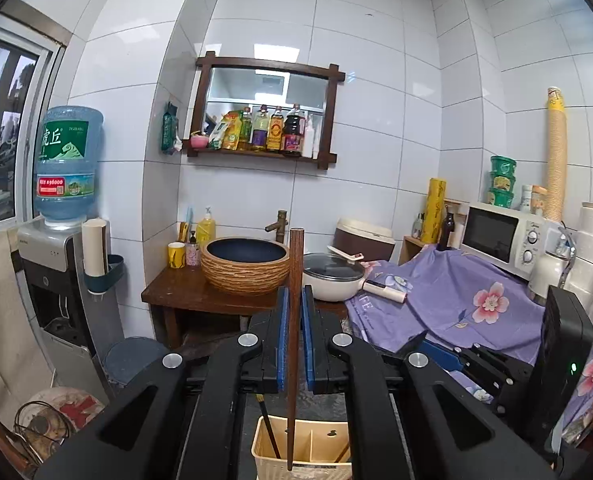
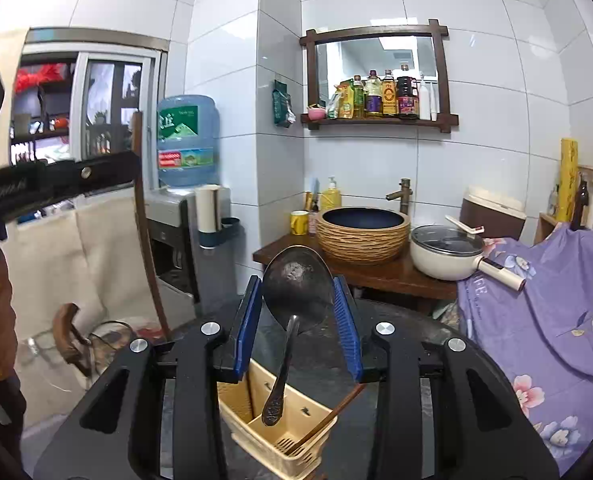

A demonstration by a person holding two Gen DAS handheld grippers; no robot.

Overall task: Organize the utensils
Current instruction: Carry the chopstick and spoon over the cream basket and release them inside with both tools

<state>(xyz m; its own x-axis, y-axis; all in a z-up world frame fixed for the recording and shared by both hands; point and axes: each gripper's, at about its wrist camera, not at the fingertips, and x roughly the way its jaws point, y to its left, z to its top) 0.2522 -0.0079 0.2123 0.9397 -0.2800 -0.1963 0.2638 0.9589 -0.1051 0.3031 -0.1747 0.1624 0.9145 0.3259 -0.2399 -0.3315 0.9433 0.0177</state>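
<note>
Below, we see the left hand-held gripper (image 1: pixel 295 300) clamping a wooden chopstick (image 1: pixel 294 320) upright, tip directly over the divided utensil basket (image 1: pixel 312 460), while the right hand-held gripper (image 2: pixel 298 296) grips a metal spoon (image 2: pixel 292 320), handle hanging into it.
</note>
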